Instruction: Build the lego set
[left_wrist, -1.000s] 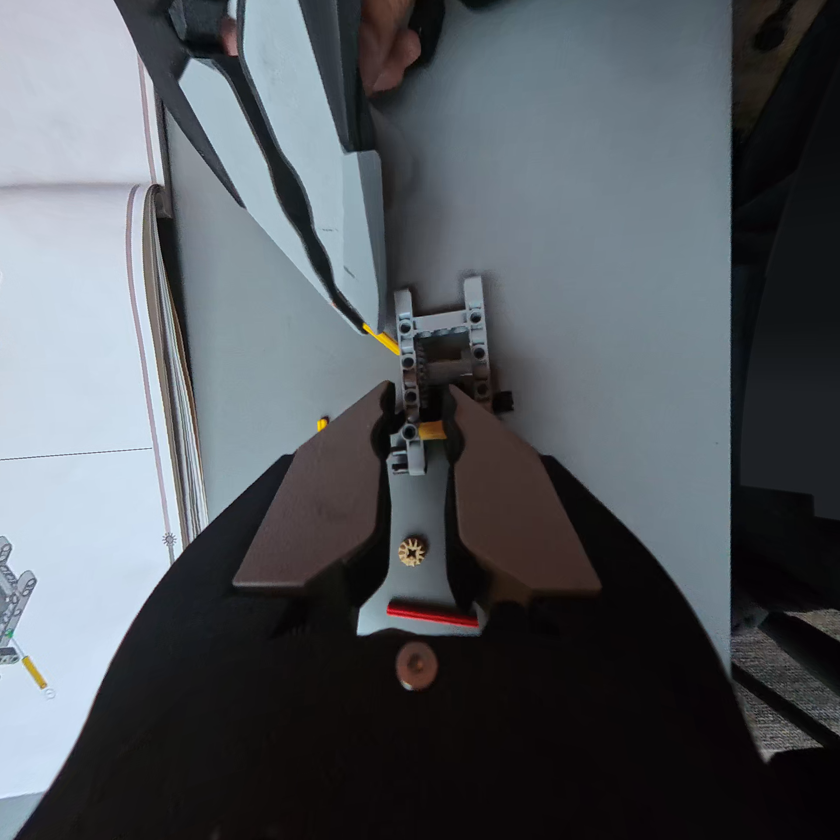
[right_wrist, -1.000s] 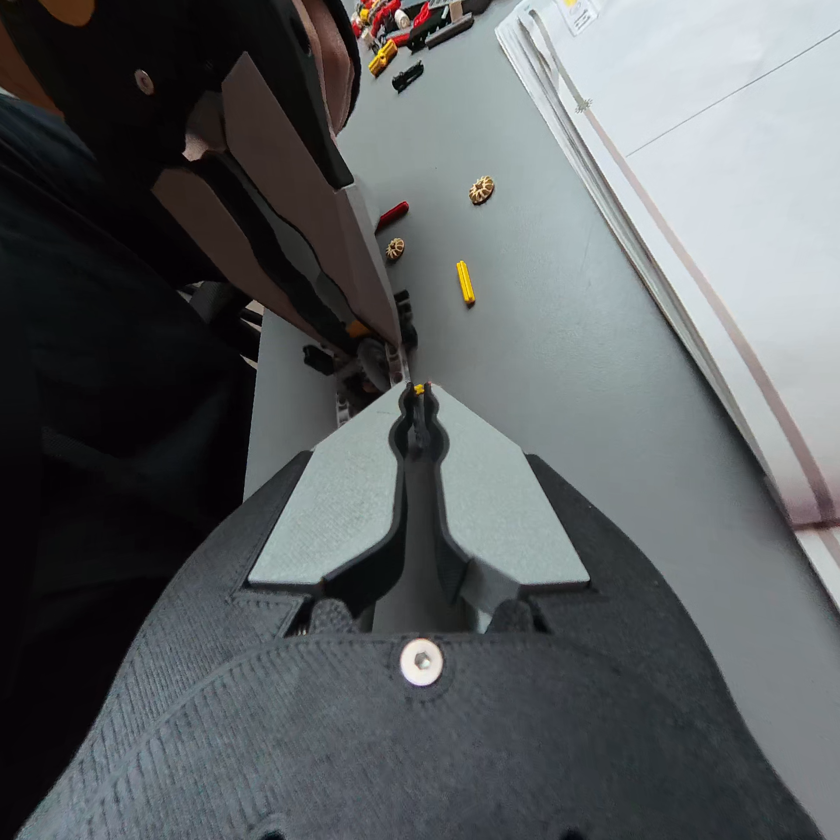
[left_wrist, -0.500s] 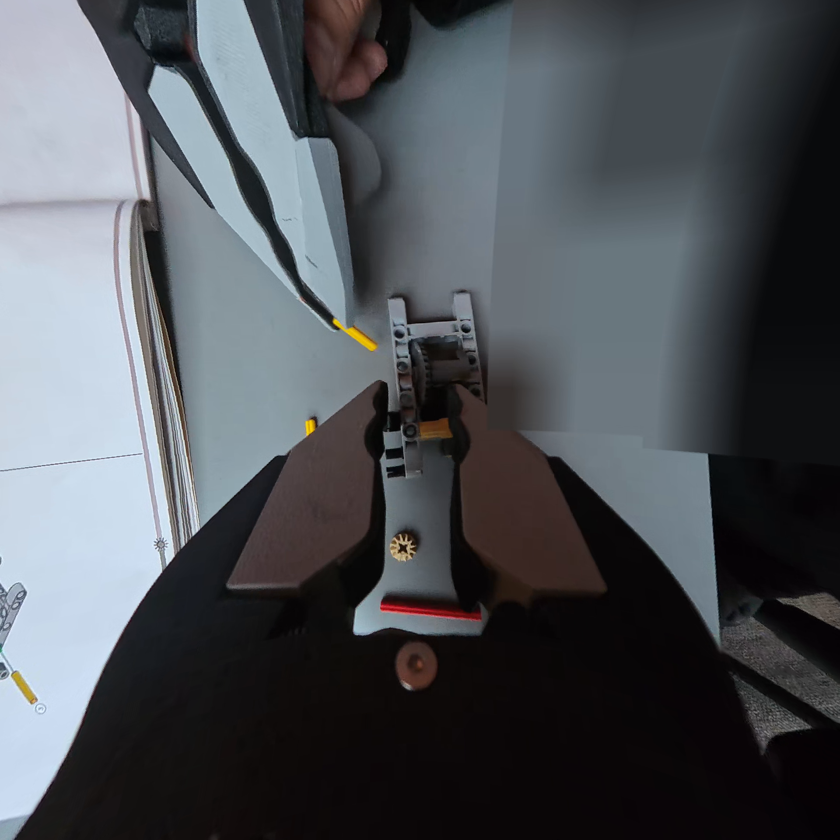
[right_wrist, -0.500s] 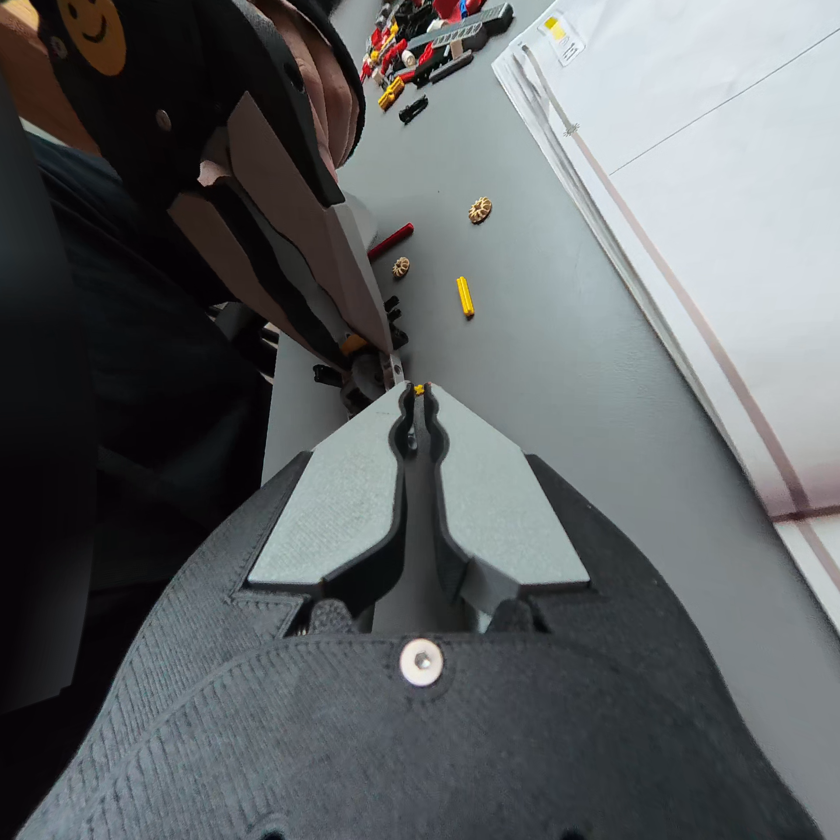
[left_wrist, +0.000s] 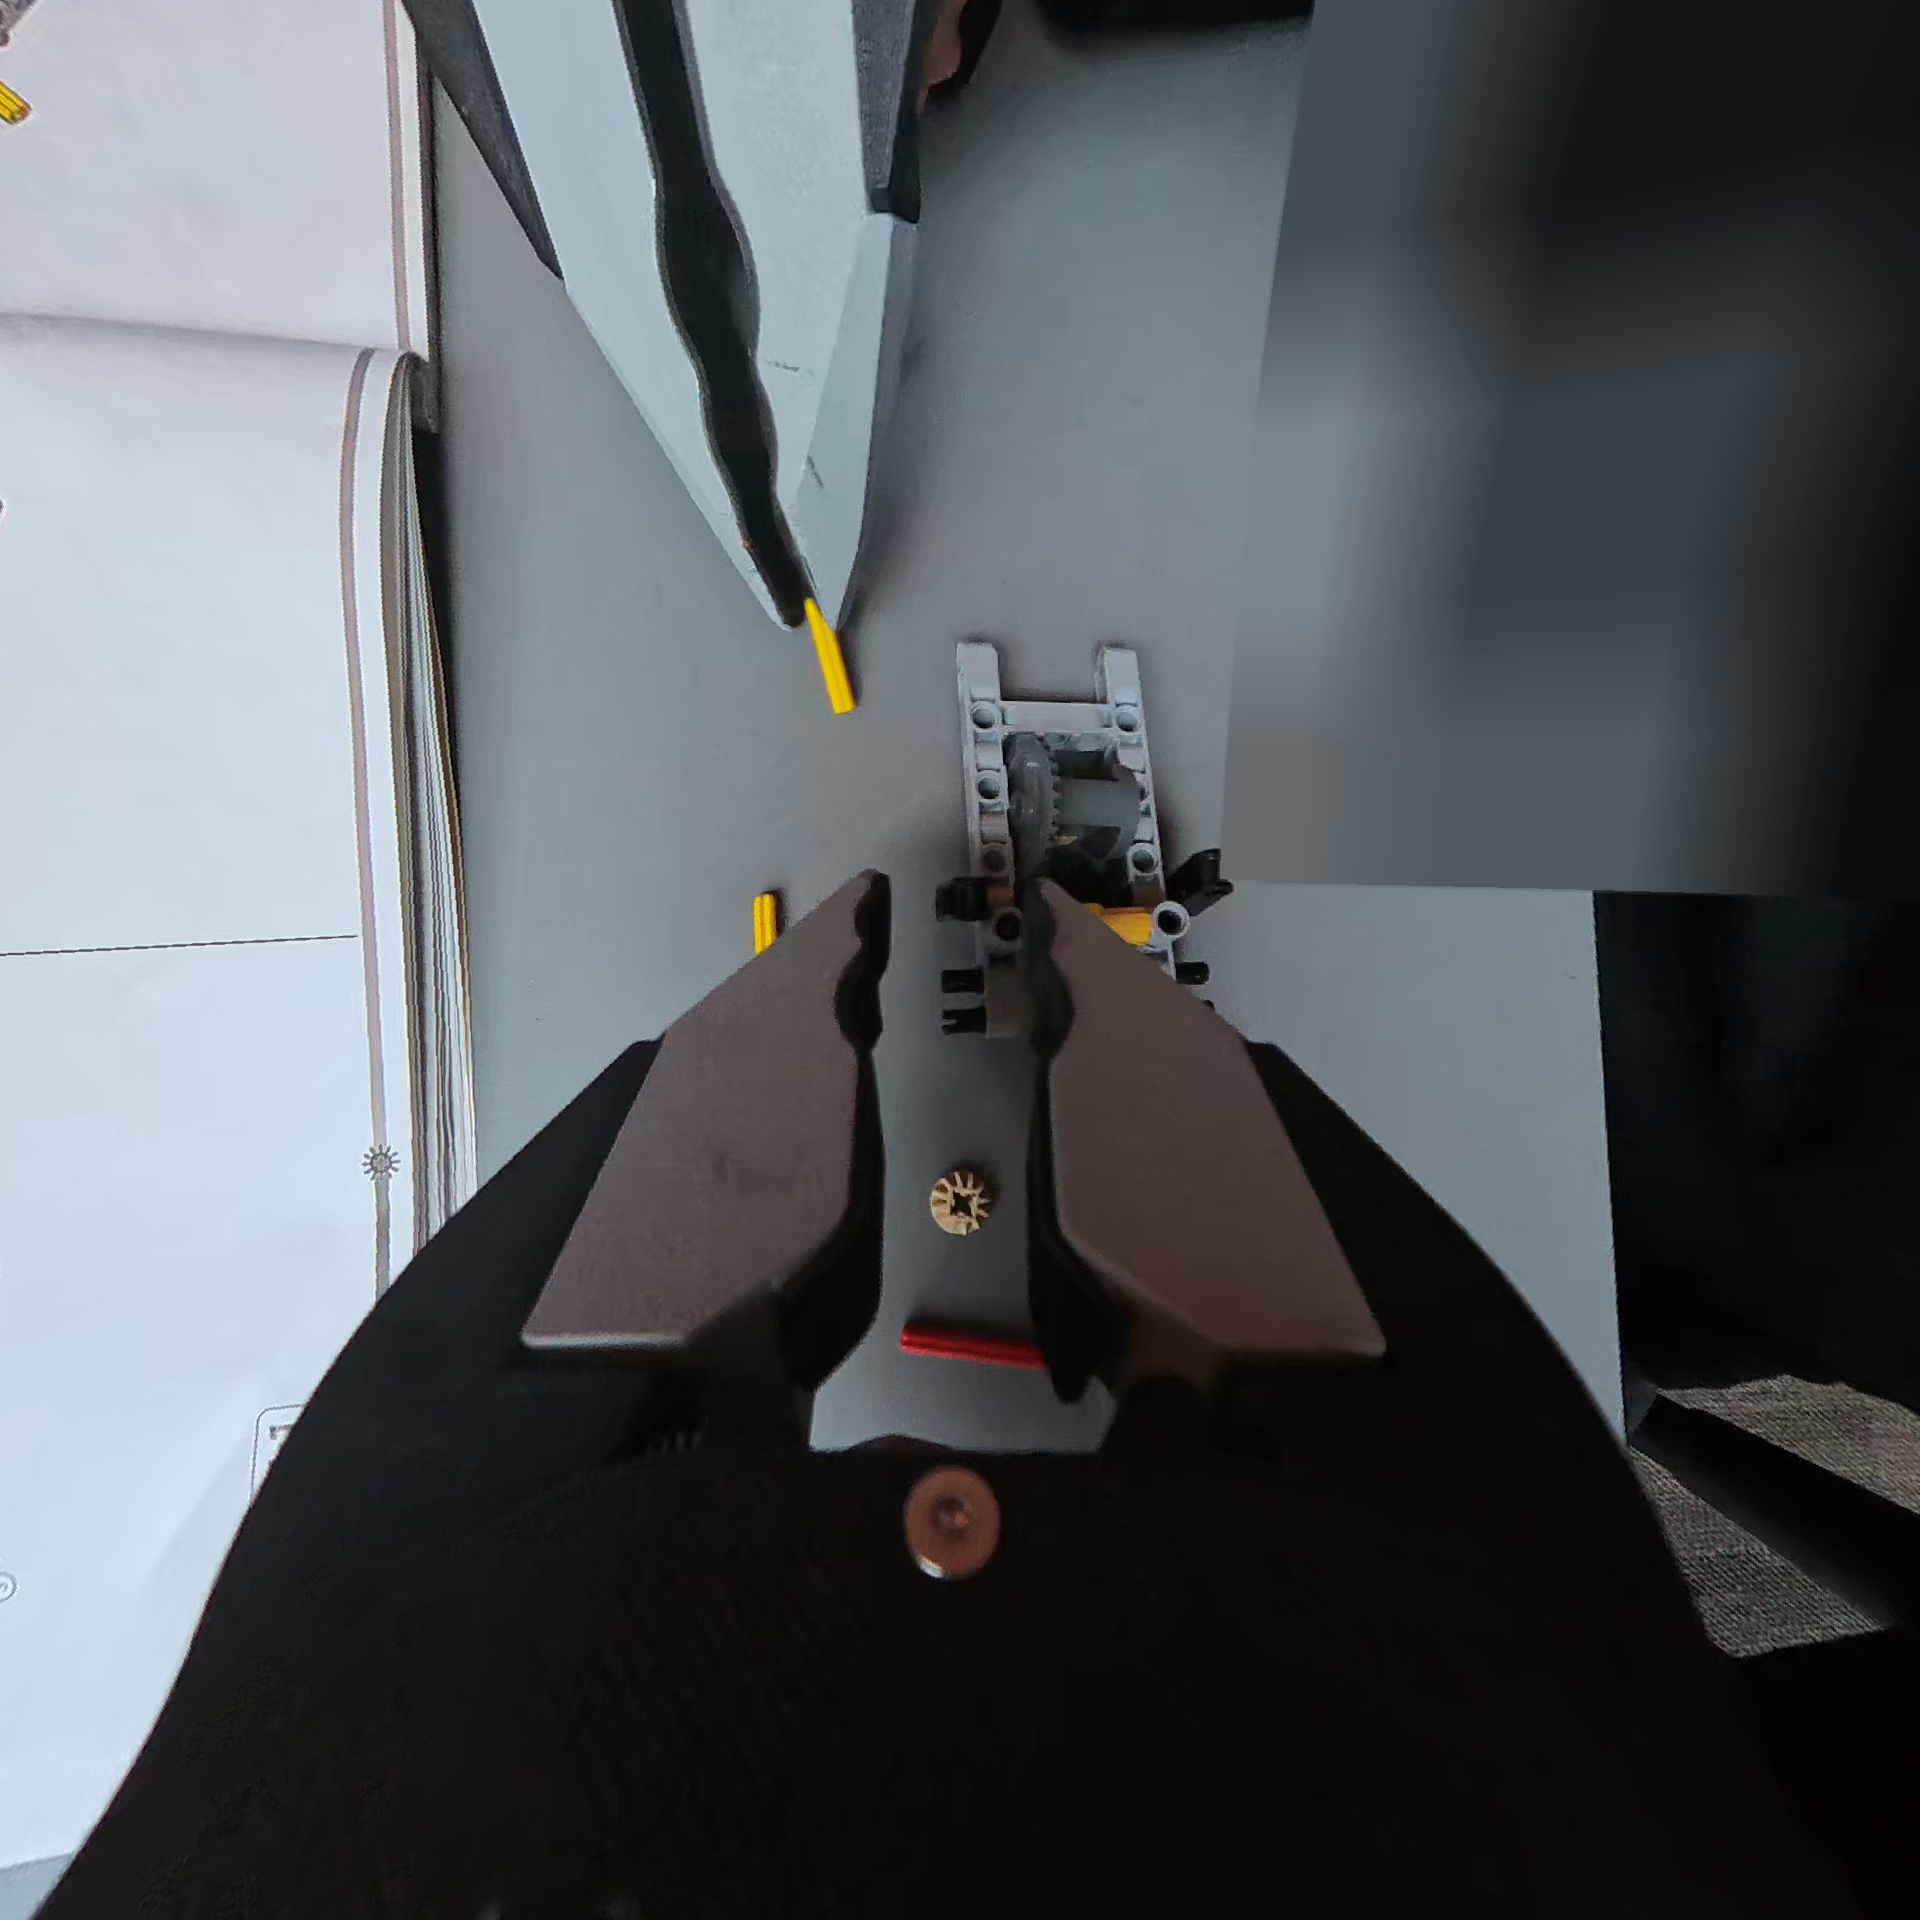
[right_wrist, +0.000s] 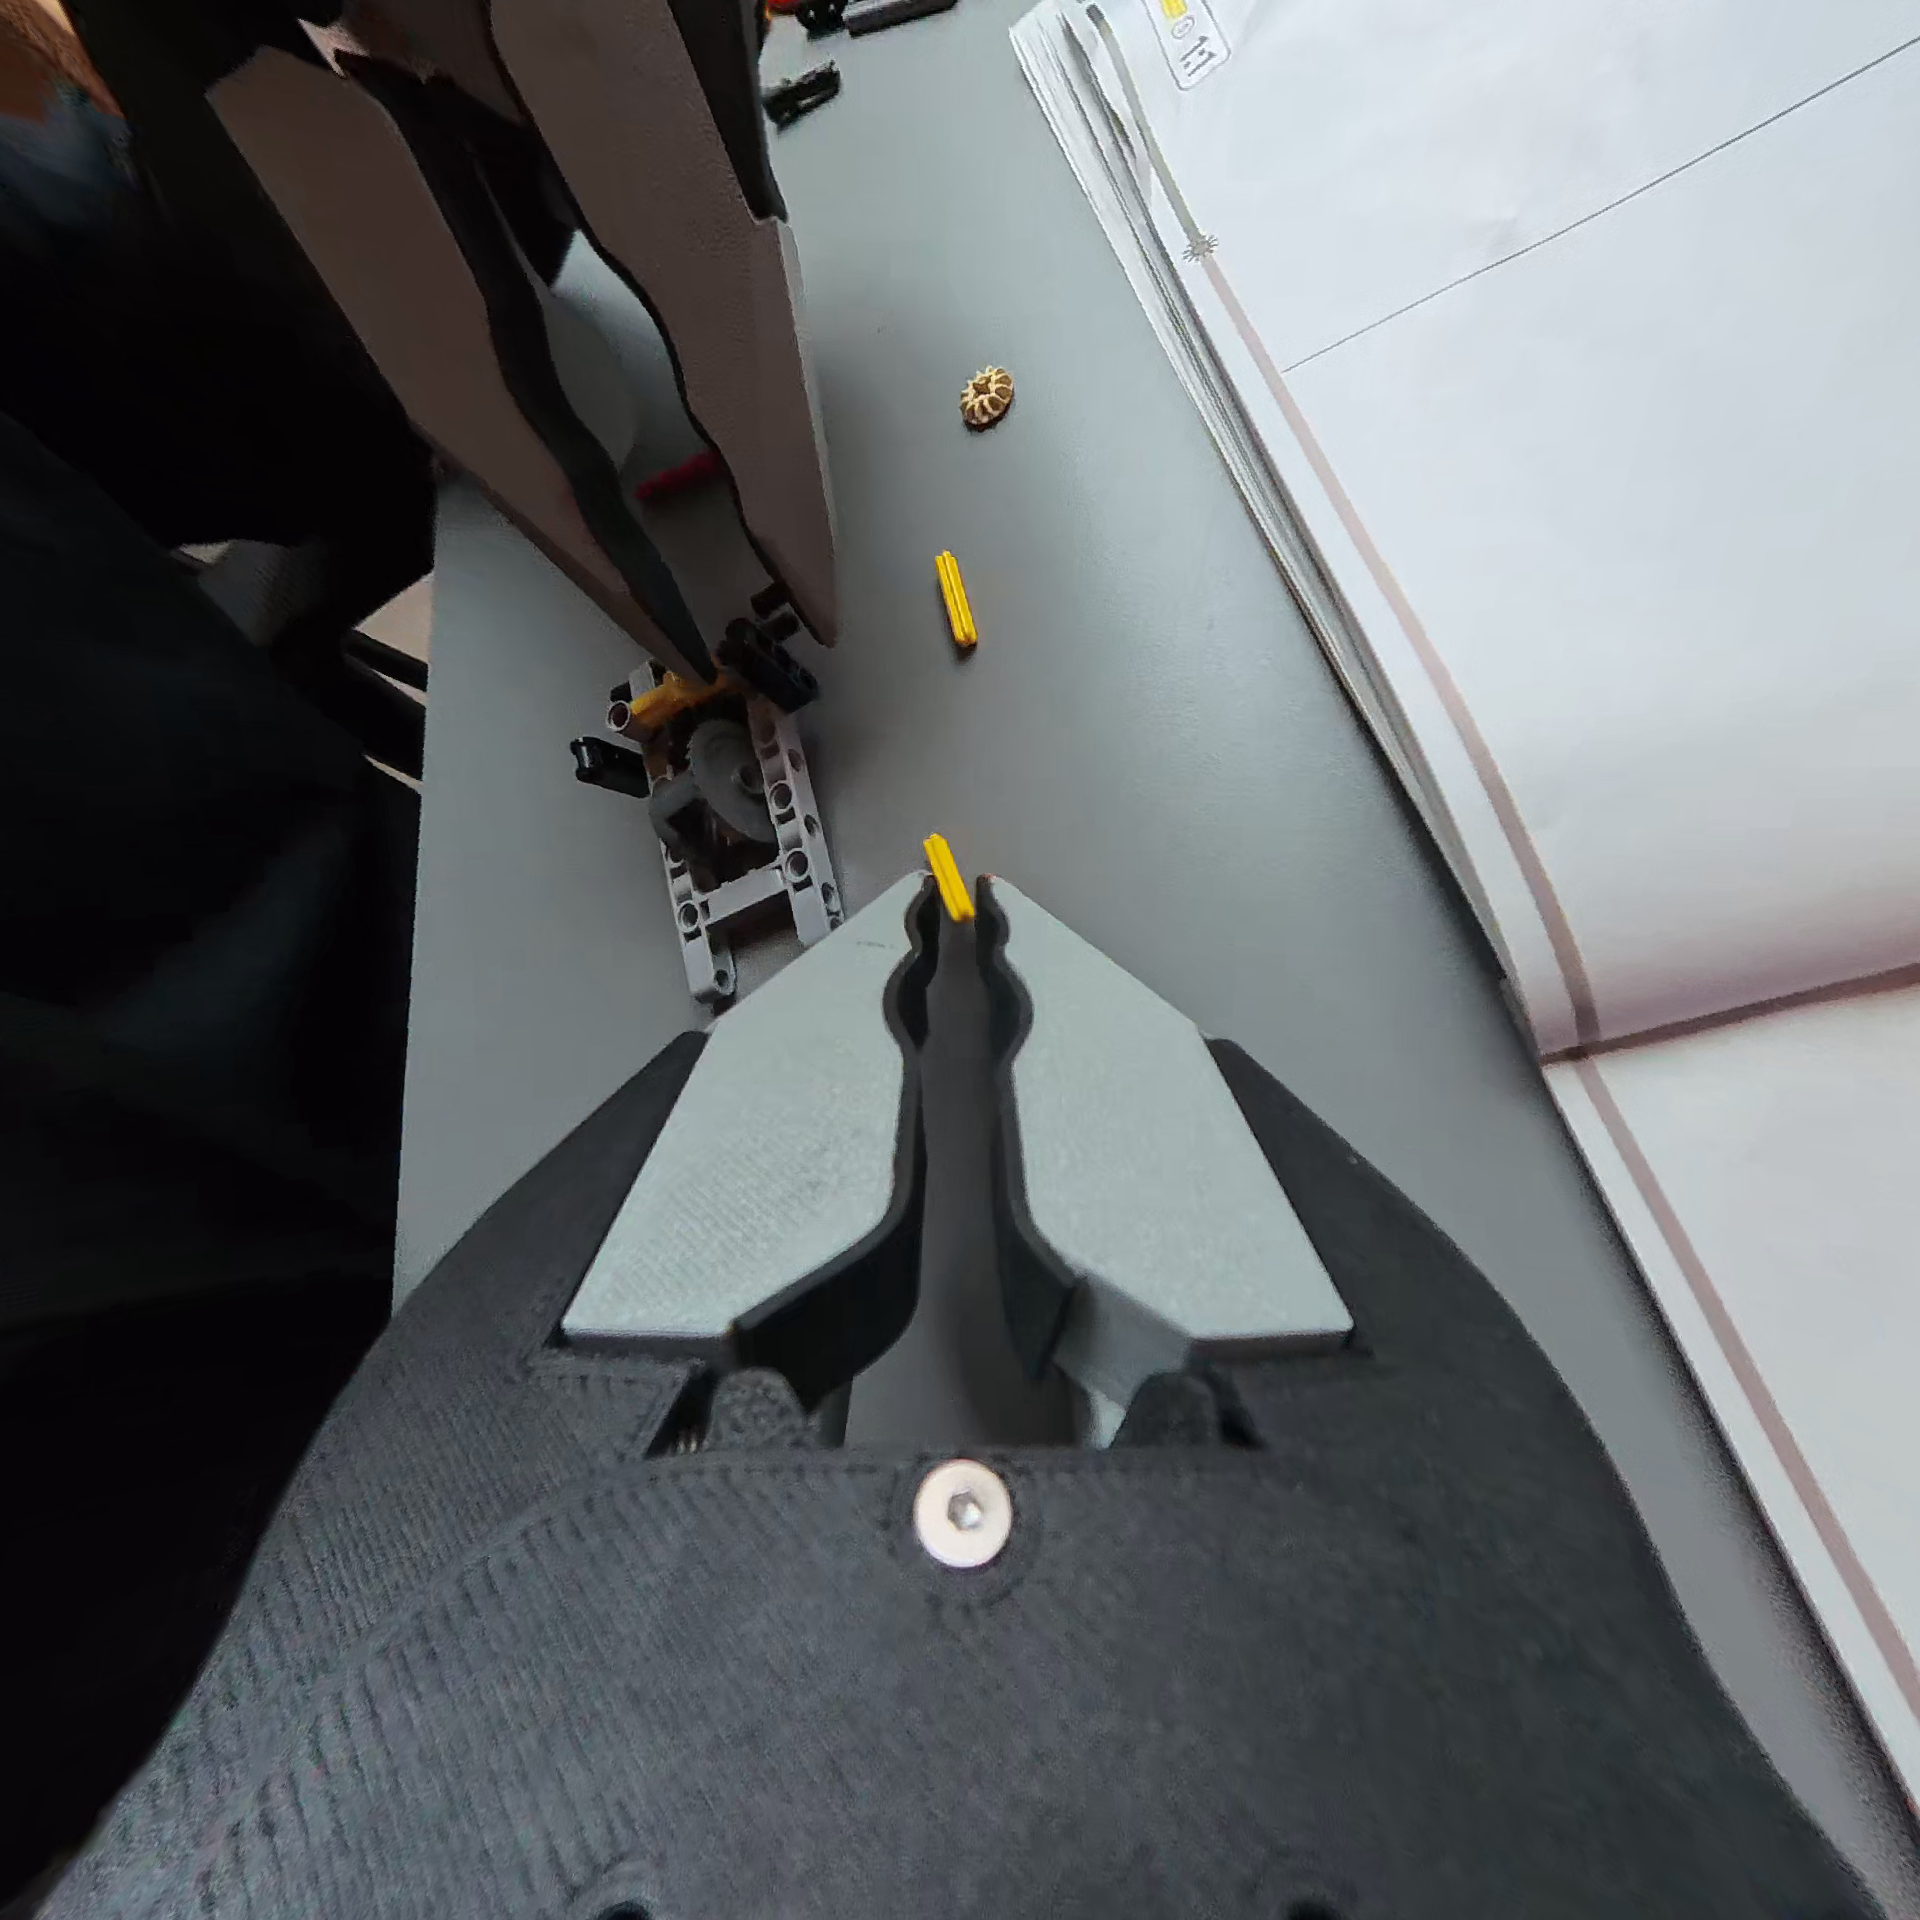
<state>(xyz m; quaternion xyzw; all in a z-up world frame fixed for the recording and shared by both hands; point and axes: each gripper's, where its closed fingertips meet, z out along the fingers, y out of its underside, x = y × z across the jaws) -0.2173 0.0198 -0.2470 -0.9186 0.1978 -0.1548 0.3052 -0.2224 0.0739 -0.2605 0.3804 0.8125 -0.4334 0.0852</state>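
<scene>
Early build: grey frame assembly (left_wrist: 1060, 821) with gear sits at table centre, left gripper (left_wrist: 961, 914) spread around its near end, right gripper (right_wrist: 951, 883) pinching yellow axle (right_wrist: 948, 878) not yet inserted, spare axle (right_wrist: 955, 613) at 12 o'clock.

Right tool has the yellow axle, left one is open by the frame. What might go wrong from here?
1. The yellow axle is pinched only at its end by the right tool, so it may pivot or drop.
2. The left tool is open, so the grey frame may slide when pushed.
3. The frame sits near the table edge.
</scene>
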